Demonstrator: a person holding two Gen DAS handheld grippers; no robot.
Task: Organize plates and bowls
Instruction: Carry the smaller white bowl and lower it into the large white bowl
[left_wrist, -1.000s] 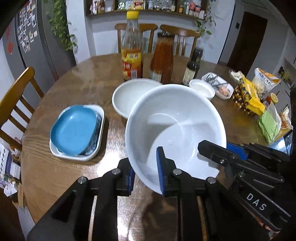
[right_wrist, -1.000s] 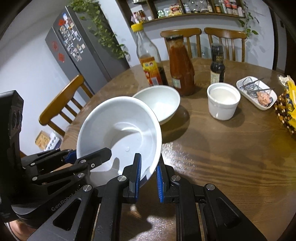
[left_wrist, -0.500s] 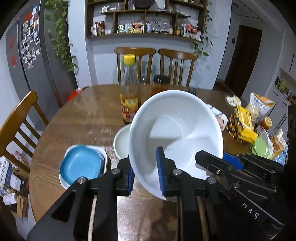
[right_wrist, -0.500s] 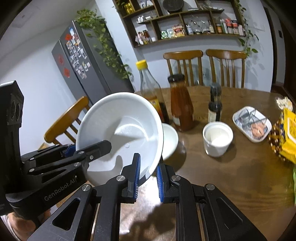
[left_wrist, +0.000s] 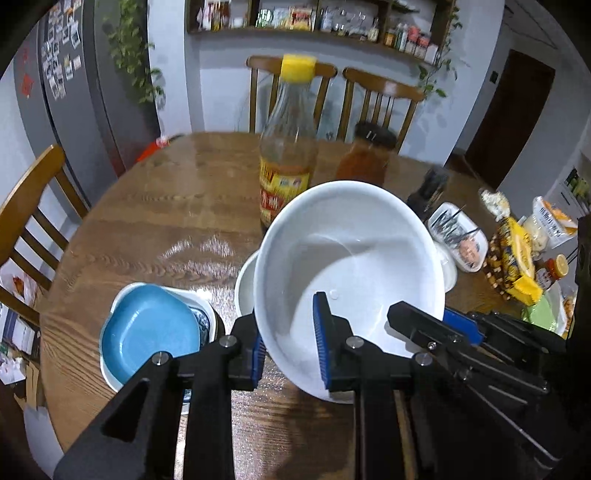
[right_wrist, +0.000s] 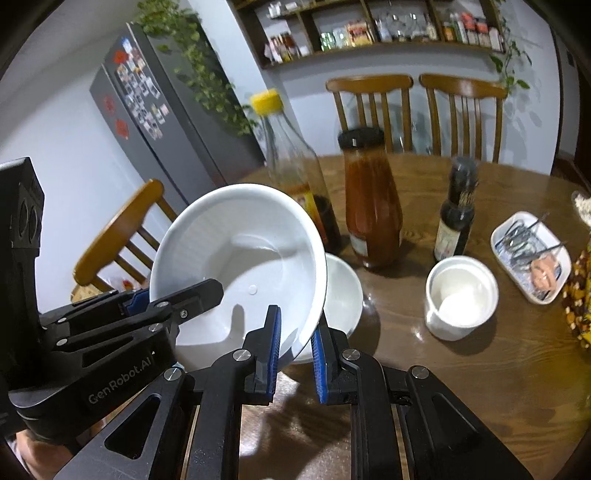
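A large white bowl (left_wrist: 351, 266) (right_wrist: 236, 258) hangs tilted above the table, held by both grippers on its near rim. My left gripper (left_wrist: 290, 347) is shut on the rim's left part. It also shows in the right wrist view as the left gripper (right_wrist: 184, 299). My right gripper (right_wrist: 295, 354) is shut on the rim further right, and the left wrist view shows this right gripper (left_wrist: 424, 325) too. A smaller white bowl (left_wrist: 245, 284) (right_wrist: 343, 295) sits on the table, partly hidden under the large one. To the left a blue plate (left_wrist: 147, 332) lies stacked in a white square dish (left_wrist: 177, 290).
Behind the bowls stand an oil bottle (right_wrist: 291, 162), a red sauce jar (right_wrist: 371, 206) and a dark bottle (right_wrist: 456, 218). To the right are a white cup (right_wrist: 461, 295), a small tray (right_wrist: 528, 254) and snack packets (left_wrist: 517, 258). Wooden chairs ring the round table.
Both grippers have carried the large bowl up off the table and forward toward the bottles. It now overlaps the smaller white bowl. The grips on its rim look the same.
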